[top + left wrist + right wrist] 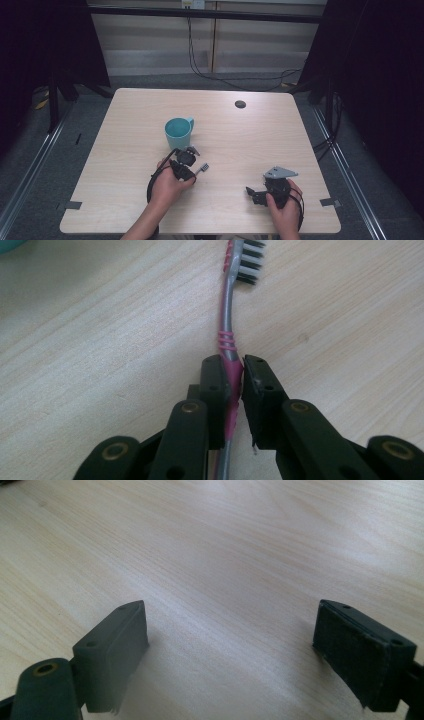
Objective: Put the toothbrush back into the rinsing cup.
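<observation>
A pink and grey toothbrush (pixel 226 325) lies on the wooden table (pixel 235 135), its black and white bristle head (pixel 204 167) pointing away from me. My left gripper (pixel 235 375) is shut on its pink handle, and in the high view that gripper (pixel 192 172) sits just below a teal mug (pixel 177 134). The mug stands upright near the table's middle. My right gripper (pixel 230 630) is open over bare wood, with nothing between its jaws. In the high view it (pixel 252 194) rests near the front right of the table.
A small dark round hole (pixel 240 104) marks the table's far right part. Black curtains hang on both sides, and cables (pixel 200 65) run along the floor behind the table. Strips of tape (pixel 330 202) sit at the front corners.
</observation>
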A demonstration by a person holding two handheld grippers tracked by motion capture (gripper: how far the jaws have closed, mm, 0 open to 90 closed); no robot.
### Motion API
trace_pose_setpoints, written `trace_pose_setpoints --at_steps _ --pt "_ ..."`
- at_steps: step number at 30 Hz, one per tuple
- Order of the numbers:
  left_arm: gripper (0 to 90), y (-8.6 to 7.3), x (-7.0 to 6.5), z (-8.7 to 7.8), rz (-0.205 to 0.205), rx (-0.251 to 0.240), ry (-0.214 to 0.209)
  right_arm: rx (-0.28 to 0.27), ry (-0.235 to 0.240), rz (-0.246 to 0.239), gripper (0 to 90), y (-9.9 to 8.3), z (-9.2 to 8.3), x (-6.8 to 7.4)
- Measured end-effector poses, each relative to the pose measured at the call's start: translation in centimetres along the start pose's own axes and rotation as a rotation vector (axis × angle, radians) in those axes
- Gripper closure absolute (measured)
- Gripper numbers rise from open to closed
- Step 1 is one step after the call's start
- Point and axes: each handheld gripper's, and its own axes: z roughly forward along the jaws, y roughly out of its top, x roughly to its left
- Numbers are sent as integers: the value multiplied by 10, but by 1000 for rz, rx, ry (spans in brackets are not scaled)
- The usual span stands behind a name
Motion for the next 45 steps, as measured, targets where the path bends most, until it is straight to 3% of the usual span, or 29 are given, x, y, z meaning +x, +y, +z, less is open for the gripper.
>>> trace_pose_setpoints --at_steps 3,8,20,25,34,42,45 --pt "800 1 1 0 -3 0 6 1 -1 -1 136 0 0 0" --pt "800 2 7 -9 0 -15 -20 0 -1 -2 137 0 0 0" --pt "800 4 21 -37 -43 -133 -129 1 1 -3 136 0 0 0" --pt "800 4 26 -42 -34 -163 -169 1 1 -2 136 0 0 0" --pt "799 5 36 -58 -31 -251 -205 1 1 -3 136 0 0 0" --pt "799 7 44 -72 -63 -357 -258 1 1 -3 136 0 0 0" --pt "799 6 46 -74 -68 -379 -258 0 2 -2 136 0 0 0"
